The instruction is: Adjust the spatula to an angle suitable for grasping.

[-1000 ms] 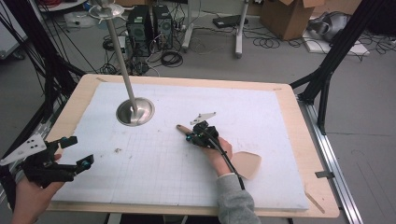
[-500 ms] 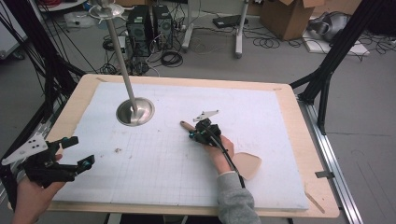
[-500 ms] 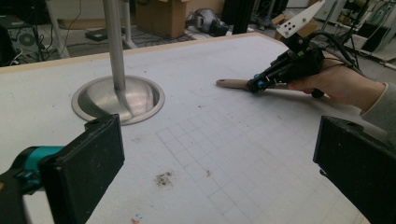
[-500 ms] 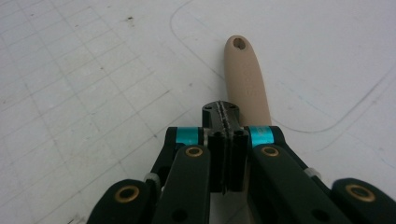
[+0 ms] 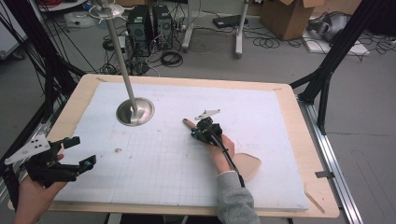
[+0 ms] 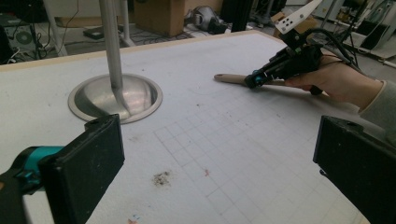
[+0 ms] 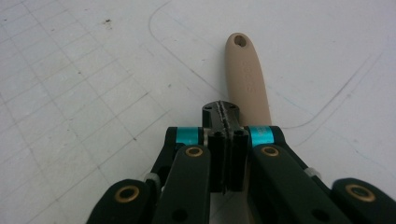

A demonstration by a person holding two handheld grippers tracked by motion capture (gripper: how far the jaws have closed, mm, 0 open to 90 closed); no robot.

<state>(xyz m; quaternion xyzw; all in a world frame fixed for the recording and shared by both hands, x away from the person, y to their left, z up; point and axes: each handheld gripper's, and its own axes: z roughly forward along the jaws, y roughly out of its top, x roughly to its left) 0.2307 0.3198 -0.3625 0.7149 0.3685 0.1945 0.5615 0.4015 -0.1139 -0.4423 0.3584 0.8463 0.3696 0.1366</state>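
Observation:
A tan spatula lies on the white grid mat (image 5: 154,158), its handle (image 5: 188,123) pointing toward the far left and its broad blade (image 5: 247,165) beside the person's right wrist. My right gripper (image 5: 194,134) rests low over the handle (image 7: 247,79), with its jaws shut pad to pad (image 7: 223,109). The handle passes under and beside them, not between them. In the left gripper view the right gripper (image 6: 256,80) lies against the handle (image 6: 231,78). My left gripper (image 5: 83,150) hovers at the near left edge of the mat, with its jaws wide open (image 6: 215,158) and nothing between them.
A metal stand with a round dished base (image 5: 135,112) and a tall pole (image 5: 122,60) stands at the mat's far left, also in the left gripper view (image 6: 100,95). The wooden table rim (image 5: 299,140) frames the mat. A small dark smudge (image 6: 161,178) marks the mat.

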